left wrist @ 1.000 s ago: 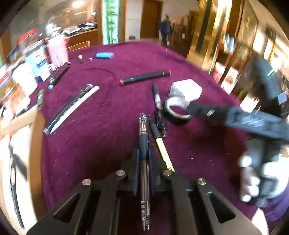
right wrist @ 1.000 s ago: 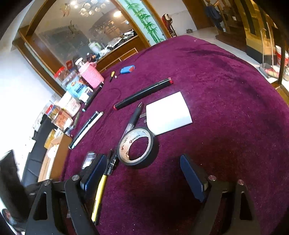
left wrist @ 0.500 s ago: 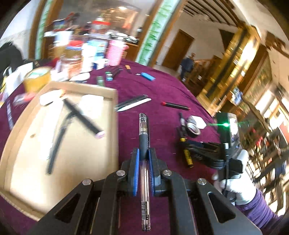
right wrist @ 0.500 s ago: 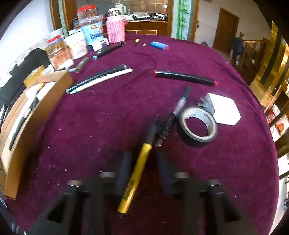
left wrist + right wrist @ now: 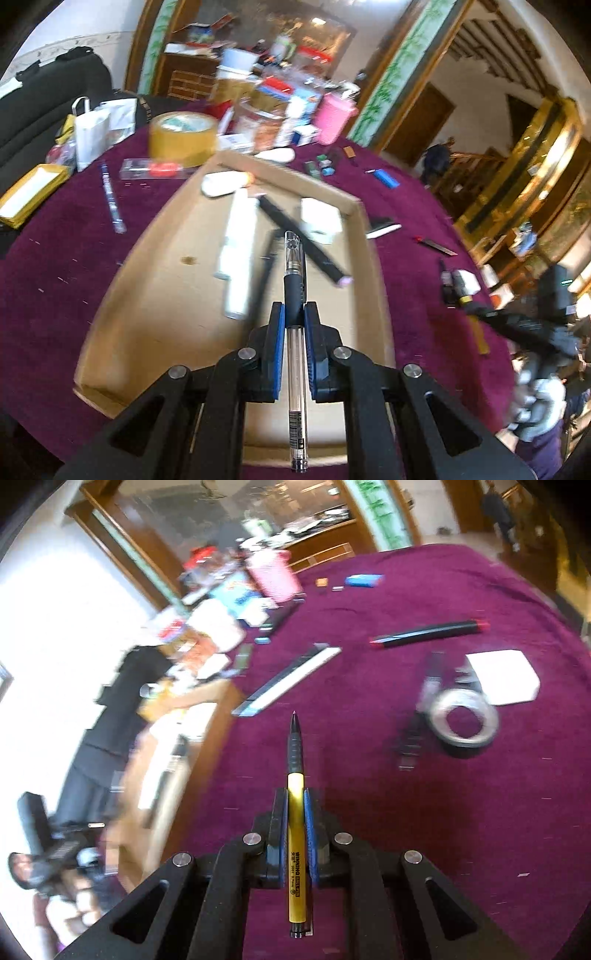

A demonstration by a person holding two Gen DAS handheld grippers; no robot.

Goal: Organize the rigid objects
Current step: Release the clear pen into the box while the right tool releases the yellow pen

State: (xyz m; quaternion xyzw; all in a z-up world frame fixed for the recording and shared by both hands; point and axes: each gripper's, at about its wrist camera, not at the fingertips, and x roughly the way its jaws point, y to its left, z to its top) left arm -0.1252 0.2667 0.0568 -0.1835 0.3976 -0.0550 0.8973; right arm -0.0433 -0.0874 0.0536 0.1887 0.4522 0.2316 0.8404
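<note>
My left gripper [image 5: 294,317] is shut on a clear pen with a black grip [image 5: 293,273], held above the cardboard tray [image 5: 147,280]. In the tray lie a white tube [image 5: 240,243], a long black marker [image 5: 303,240] and a white block [image 5: 319,218]. My right gripper [image 5: 295,805] is shut on a yellow pen with a black tip [image 5: 295,775], lifted over the purple cloth. That gripper shows in the left wrist view at the right edge, as right gripper [image 5: 476,310] in a gloved hand. The tray's edge [image 5: 173,775] appears at the left of the right wrist view.
On the purple cloth lie a roll of black tape [image 5: 461,720], a white box [image 5: 502,675], a black marker with red ends [image 5: 428,633], a black-and-white bar [image 5: 291,679] and a blue lighter [image 5: 364,580]. Jars, a brown tape roll [image 5: 183,138] and boxes crowd the far edge.
My left gripper swung from the cloth to over the tray, still holding the clear pen. My right gripper closed on the yellow pen and lifted it off the cloth.
</note>
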